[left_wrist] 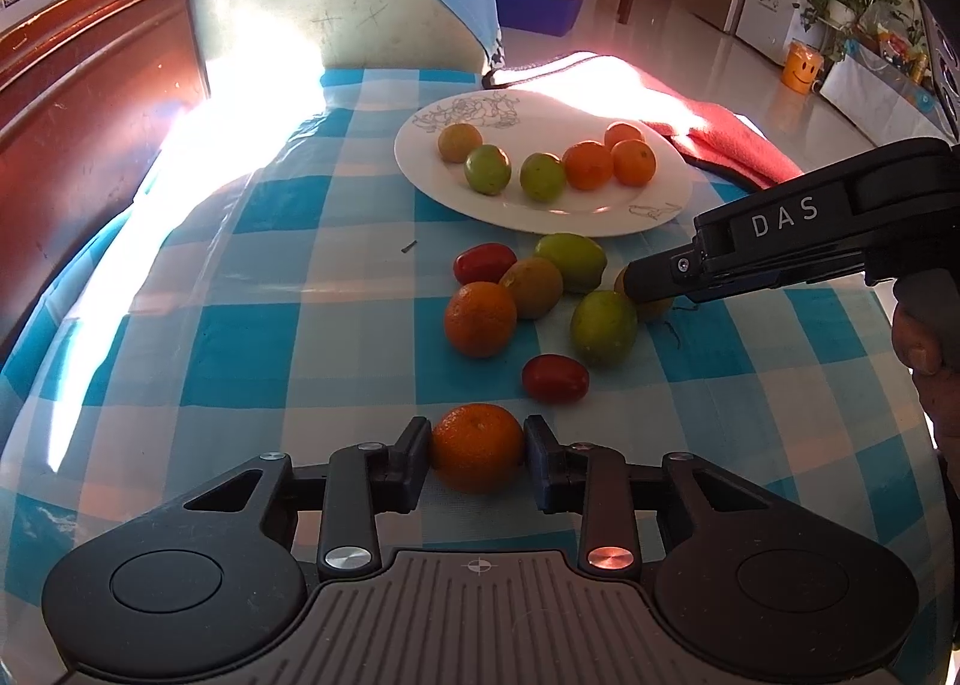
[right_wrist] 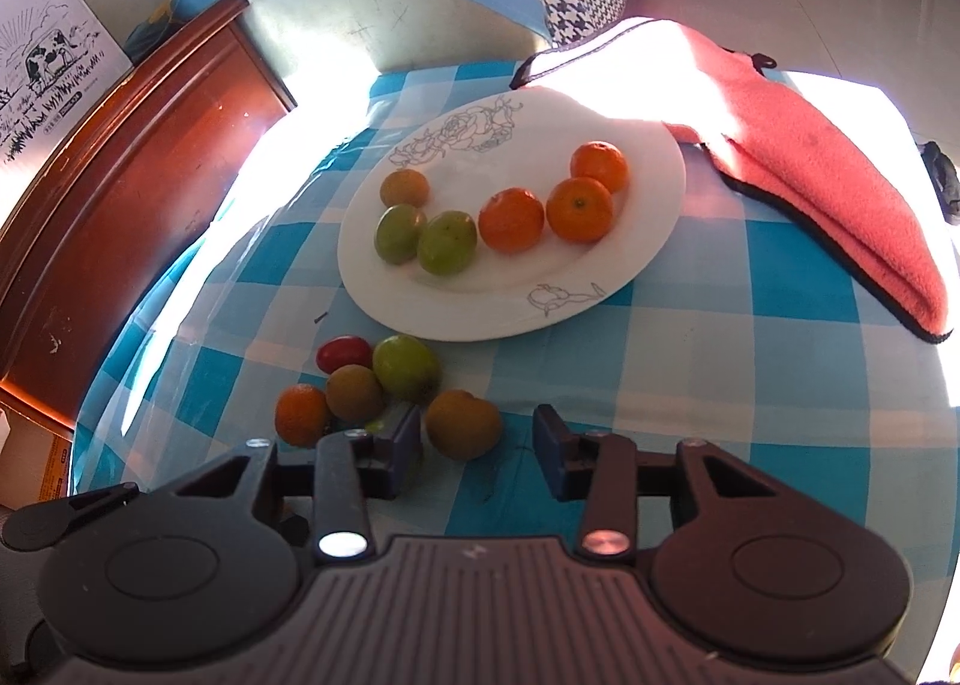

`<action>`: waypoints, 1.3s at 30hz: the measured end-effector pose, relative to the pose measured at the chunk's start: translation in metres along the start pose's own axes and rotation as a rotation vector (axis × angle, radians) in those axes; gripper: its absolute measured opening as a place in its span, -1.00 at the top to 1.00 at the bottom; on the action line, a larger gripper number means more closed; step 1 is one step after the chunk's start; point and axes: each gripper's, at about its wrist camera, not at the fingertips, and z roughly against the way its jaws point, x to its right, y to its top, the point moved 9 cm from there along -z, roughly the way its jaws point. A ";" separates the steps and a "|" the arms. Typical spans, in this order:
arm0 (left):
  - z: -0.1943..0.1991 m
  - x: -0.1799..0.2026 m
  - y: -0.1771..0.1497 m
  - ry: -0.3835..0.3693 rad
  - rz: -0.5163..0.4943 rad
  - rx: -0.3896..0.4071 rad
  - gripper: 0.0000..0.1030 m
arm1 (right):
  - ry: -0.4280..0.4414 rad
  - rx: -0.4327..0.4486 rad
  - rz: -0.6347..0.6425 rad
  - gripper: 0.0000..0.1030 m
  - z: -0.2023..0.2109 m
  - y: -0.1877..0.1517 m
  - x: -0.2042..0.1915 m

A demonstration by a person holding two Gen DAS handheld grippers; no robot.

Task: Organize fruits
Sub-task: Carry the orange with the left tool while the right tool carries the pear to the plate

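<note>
**Left tongs clamped on an orange; right tongs straddling a brownish fruit**

At the bottom centre of the left wrist view, the left tongs [left_wrist: 478, 454] pinch a small orange [left_wrist: 477, 447], both pads against its sides, the fruit seemingly resting on the checked desk [left_wrist: 270, 277]. The white plate [left_wrist: 540, 217] above it carries three oranges on the right and greenish fruit on the left. The step in hand looks like the pick-up; next the orange needs lifting clear of the red tomato [left_wrist: 555, 379] and setting beside the plate's oranges.

In the right wrist view, the right tongs [right_wrist: 477, 448] stand spread around a brownish-green fruit [right_wrist: 463, 424], lower centre, which lies nearer the left pad, the right pad apart from it. They must centre before closing.
</note>
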 end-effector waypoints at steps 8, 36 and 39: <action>0.001 0.000 0.000 -0.001 -0.004 0.013 0.42 | -0.011 -0.003 0.024 0.42 -0.008 -0.002 -0.006; 0.012 -0.018 0.080 -0.049 0.151 0.160 0.43 | 0.037 0.171 0.052 0.43 0.037 0.059 -0.009; 0.007 -0.017 0.091 -0.058 0.153 0.167 0.42 | 0.036 0.169 0.049 0.43 0.035 0.063 -0.007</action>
